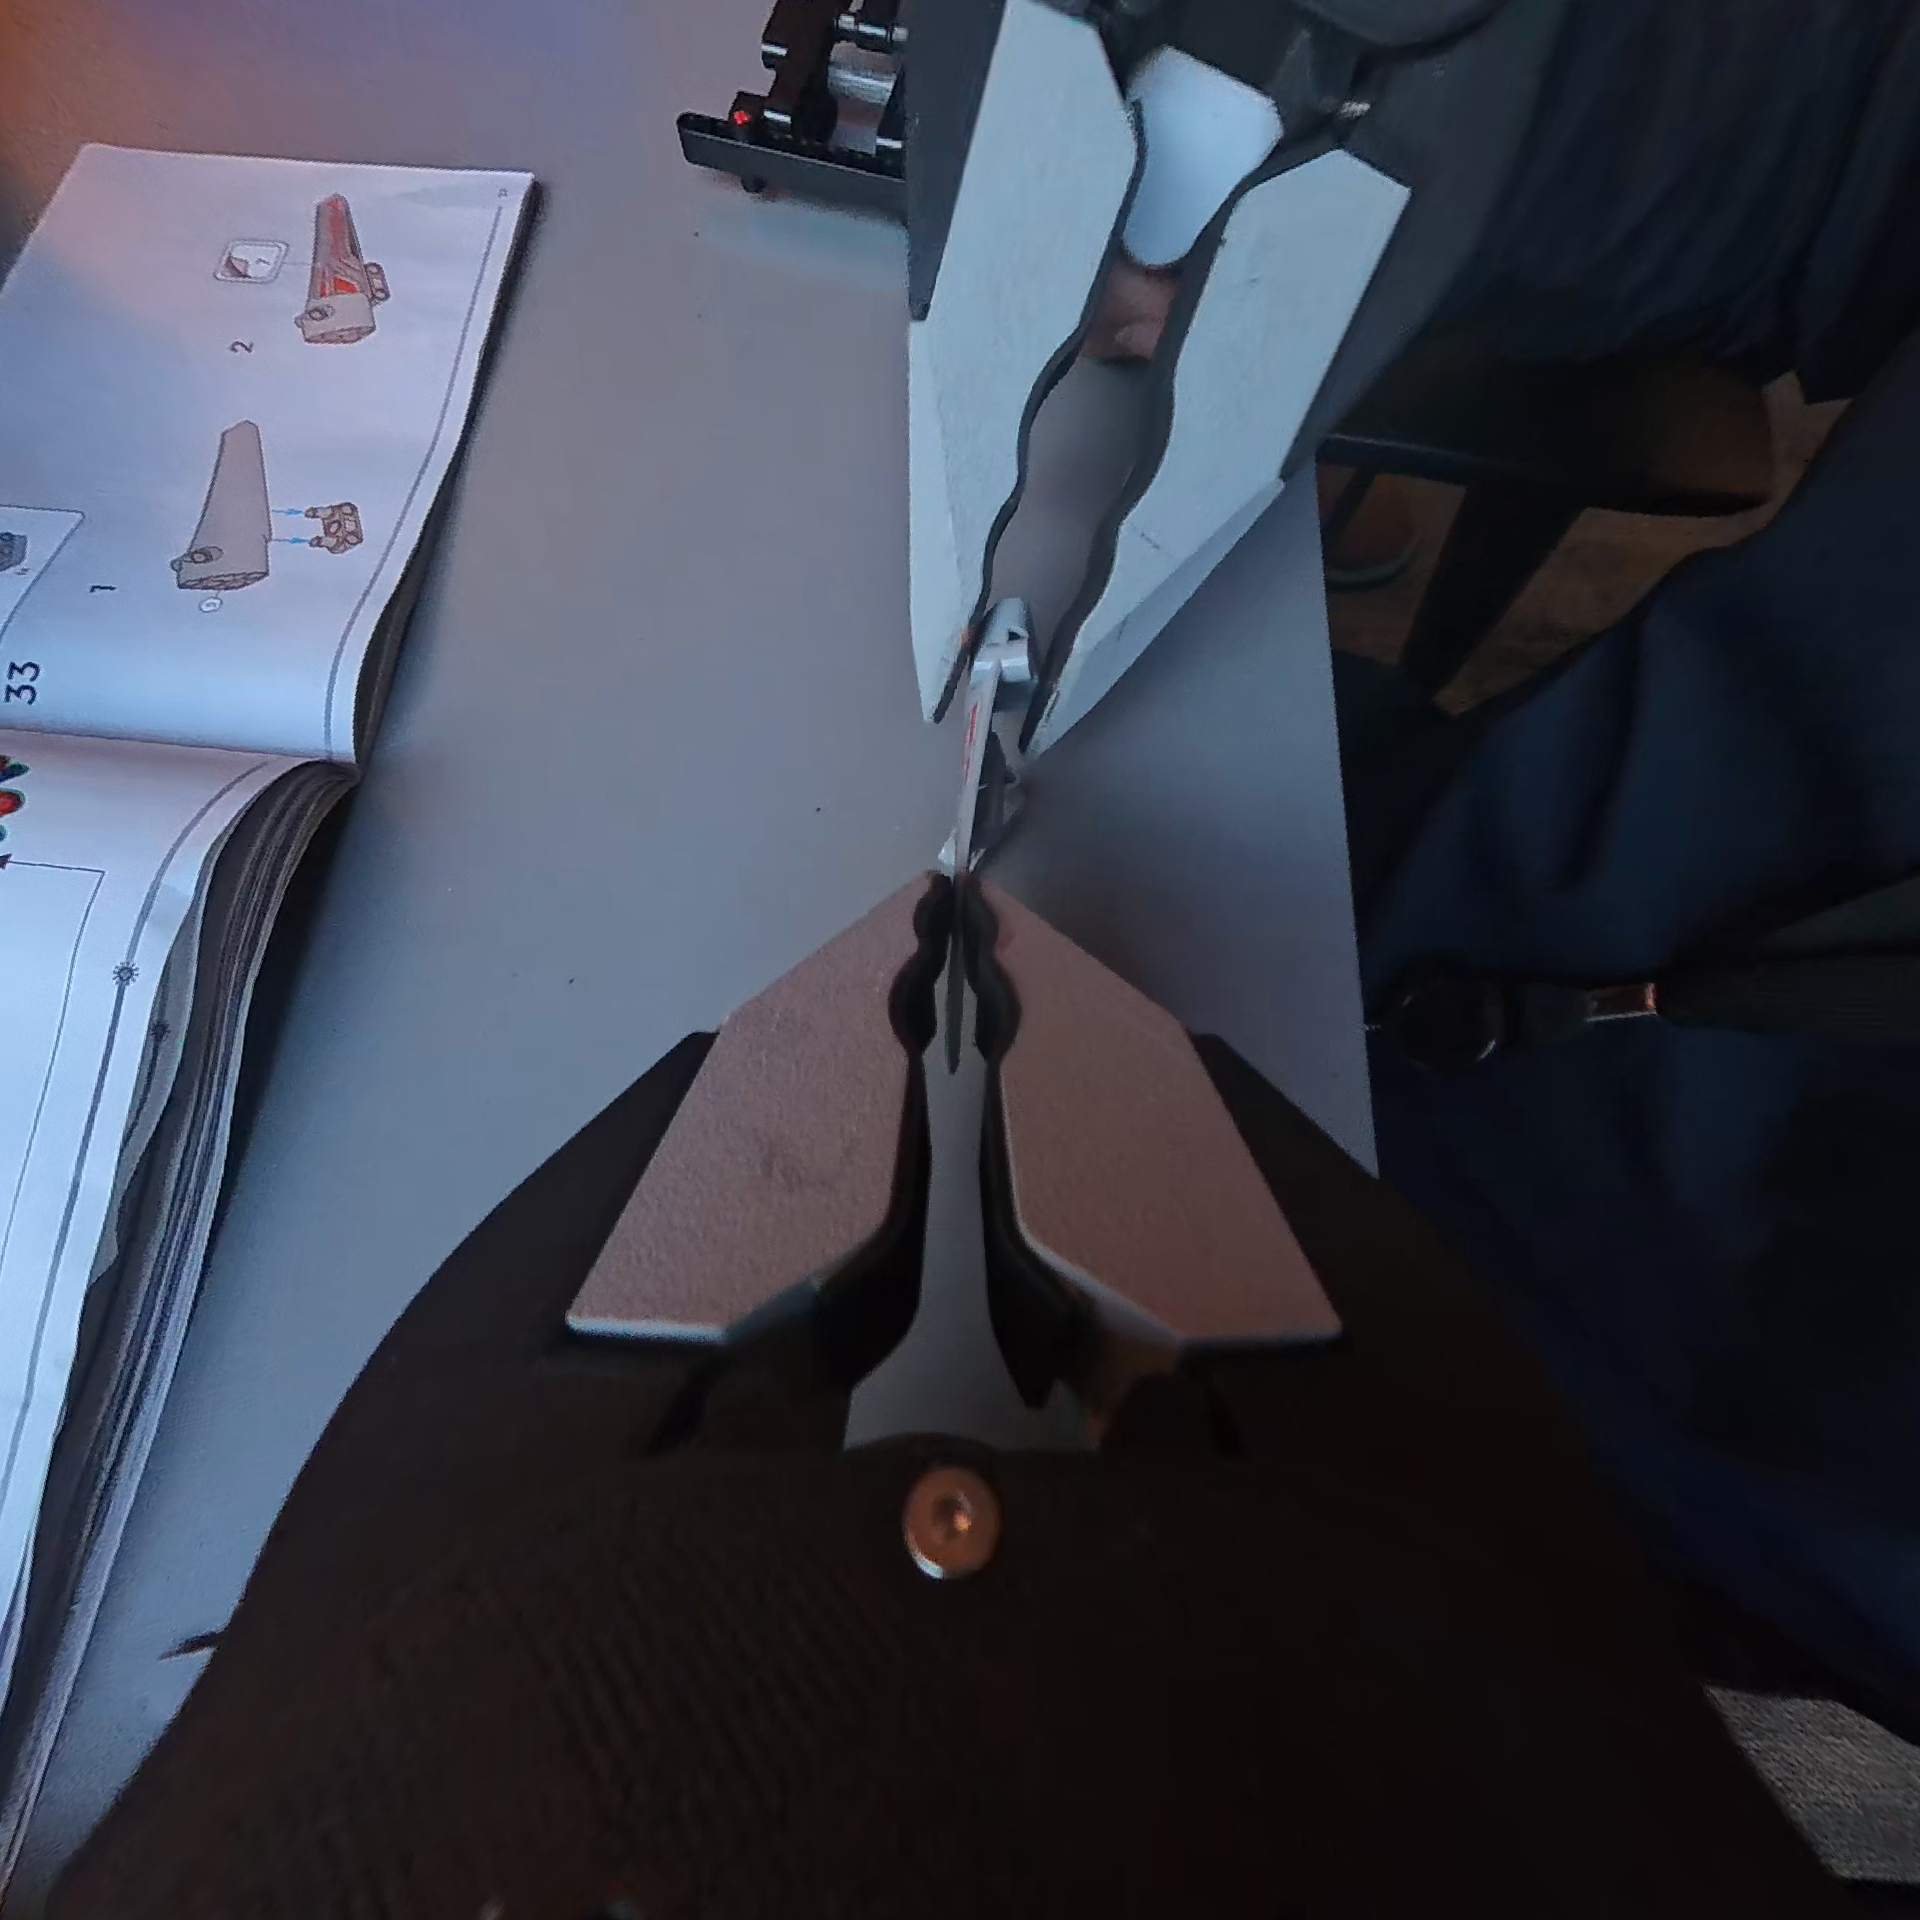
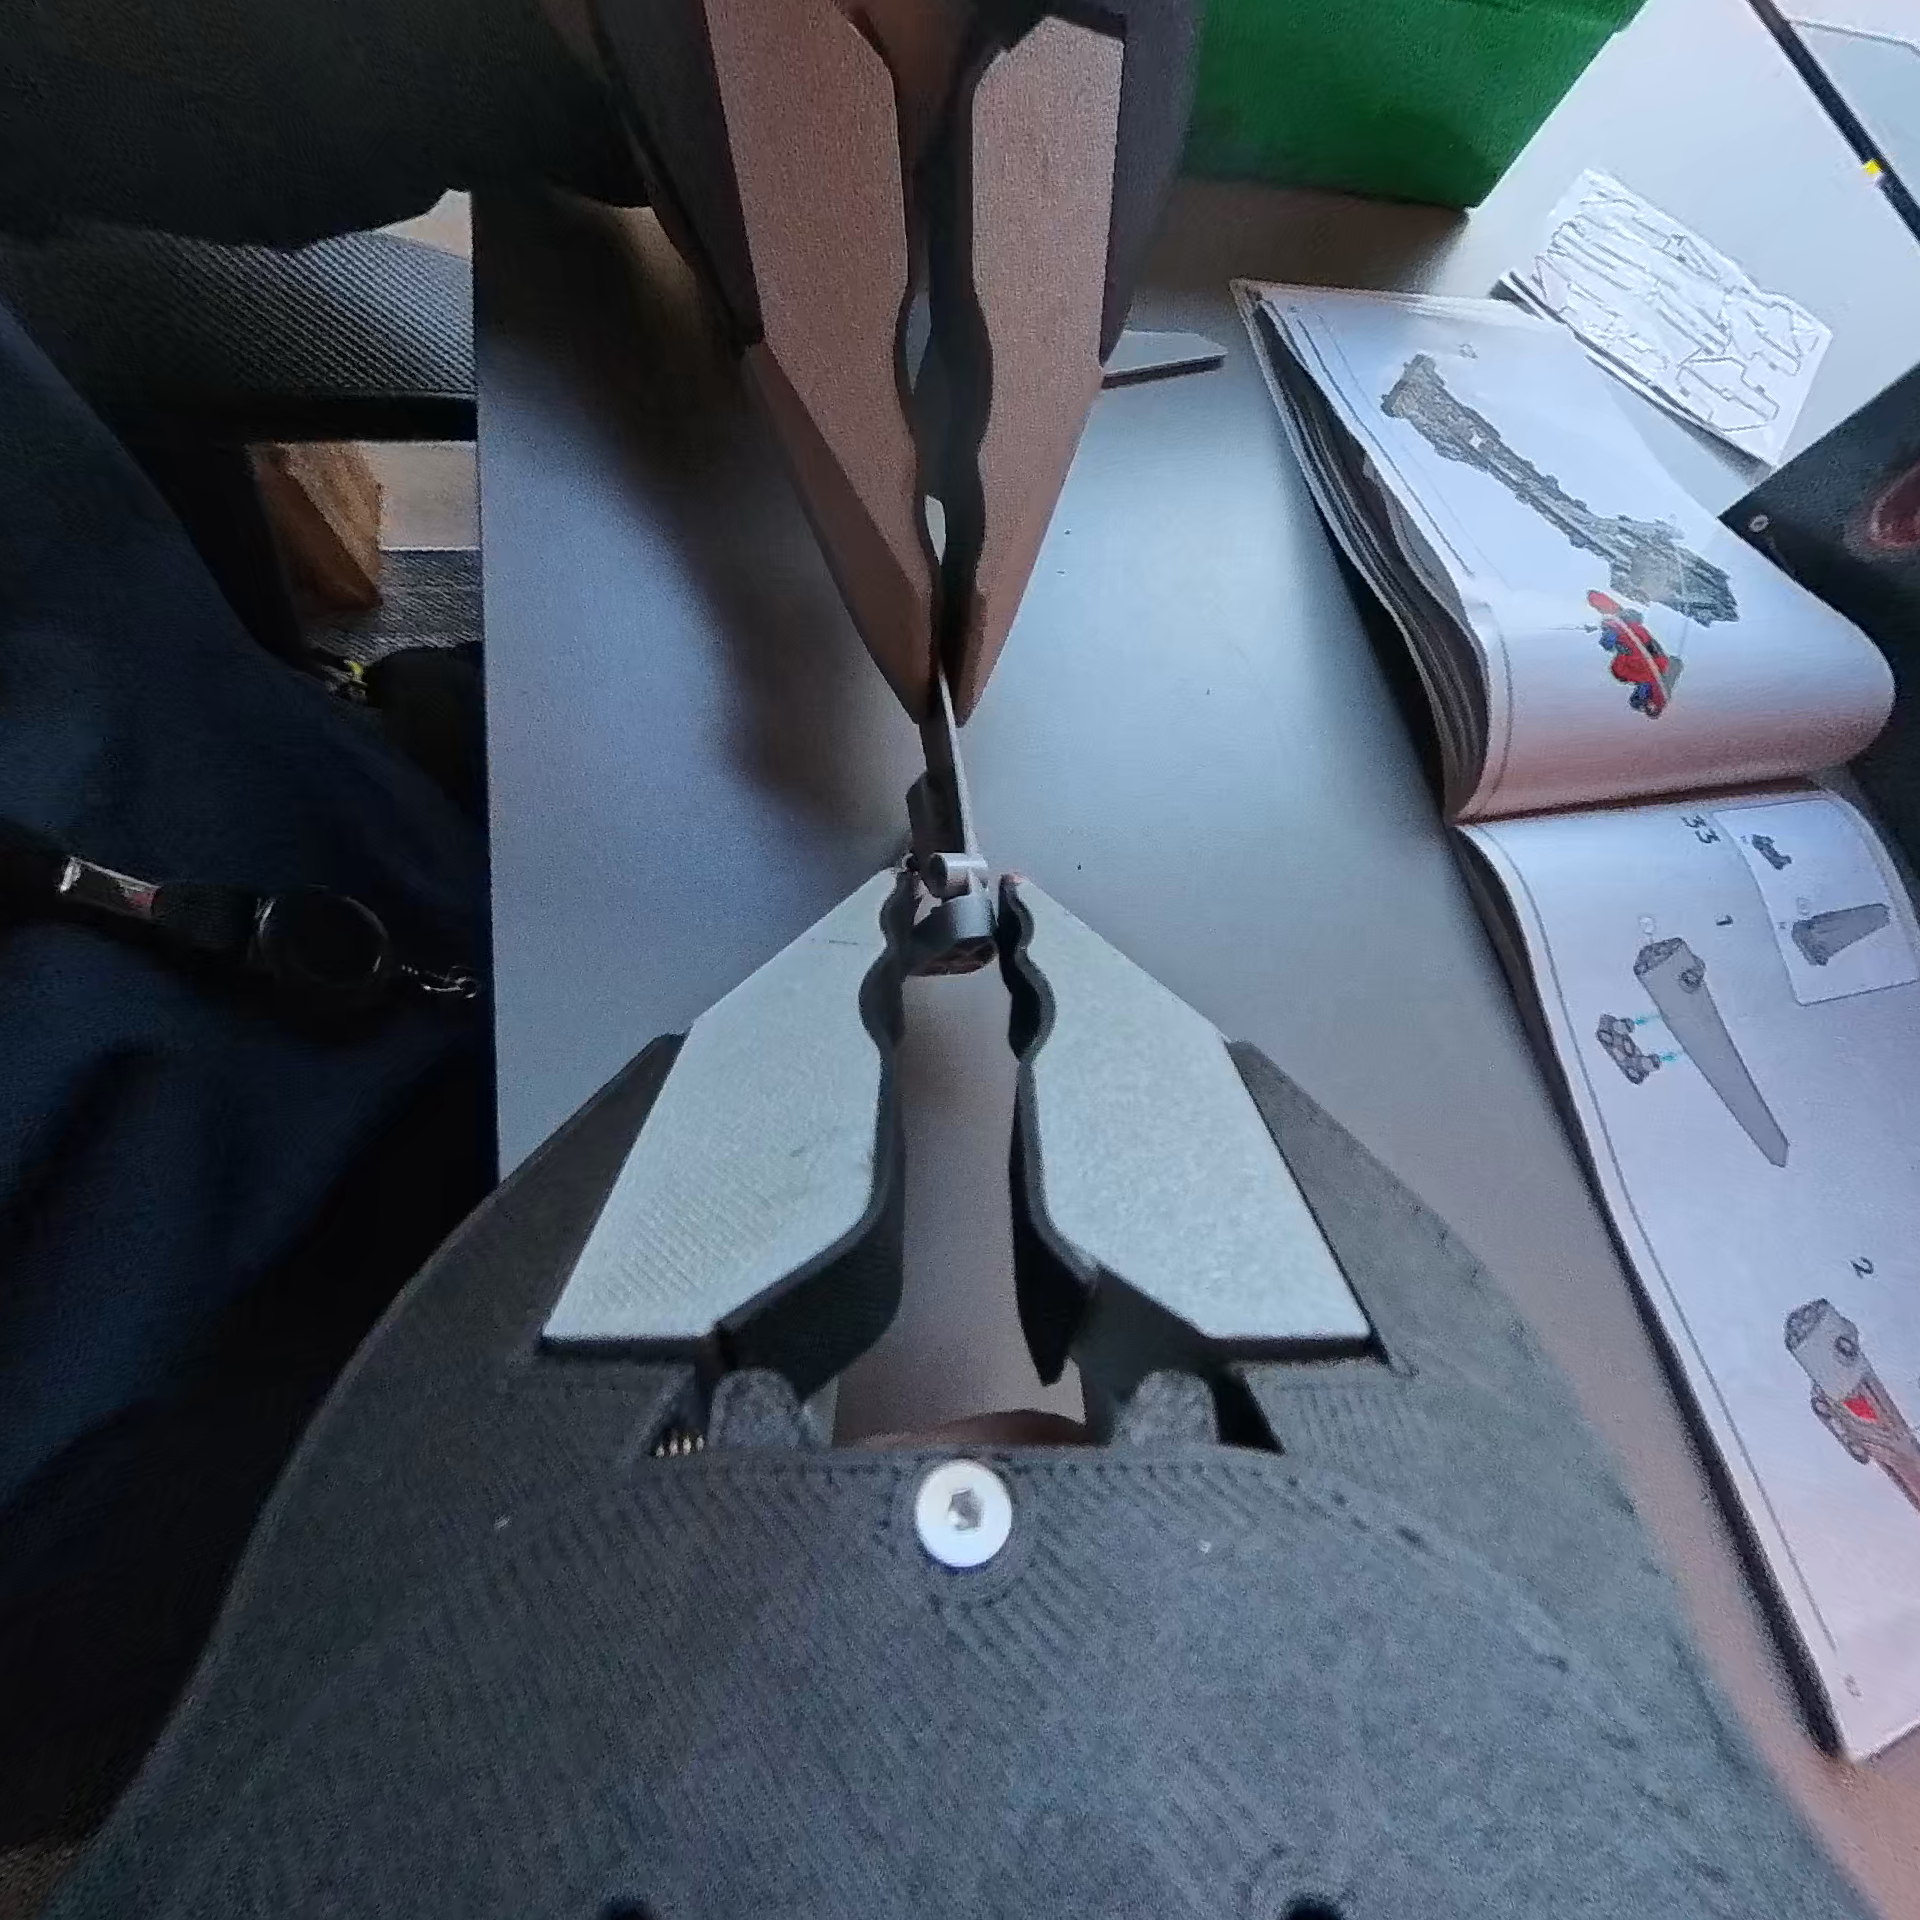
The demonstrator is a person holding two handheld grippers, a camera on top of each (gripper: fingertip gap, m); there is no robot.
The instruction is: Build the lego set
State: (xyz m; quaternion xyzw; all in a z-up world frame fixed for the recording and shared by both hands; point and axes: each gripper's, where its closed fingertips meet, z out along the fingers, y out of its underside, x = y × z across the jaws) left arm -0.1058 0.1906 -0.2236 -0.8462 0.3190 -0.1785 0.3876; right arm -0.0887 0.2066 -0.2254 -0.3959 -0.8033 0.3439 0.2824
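My left gripper [image 1: 957,885] is shut on a thin white tapered Lego panel [image 1: 975,769], seen edge-on with red marks near its far end. My right gripper [image 2: 948,896] is shut on a small grey connector piece [image 2: 958,920] at the panel's other end. The two grippers face each other tip to tip above the grey table [image 1: 675,623], near its edge. In the right wrist view the left gripper [image 2: 940,698] comes down from the top with the panel [image 2: 951,753] between its tips. In the left wrist view the right gripper [image 1: 989,698] comes from the top, with the connector [image 1: 1006,646] in it.
An open instruction booklet [image 1: 229,436] [image 2: 1621,665] lies on the table beside the grippers. A dark, partly built model [image 1: 810,114] stands at the far end. A sticker sheet [image 2: 1673,312] and a green box [image 2: 1403,94] lie beyond the booklet. A person's dark clothes and a badge reel [image 2: 312,948] are past the table edge. Less than 4 cm separates the two grippers' tips.
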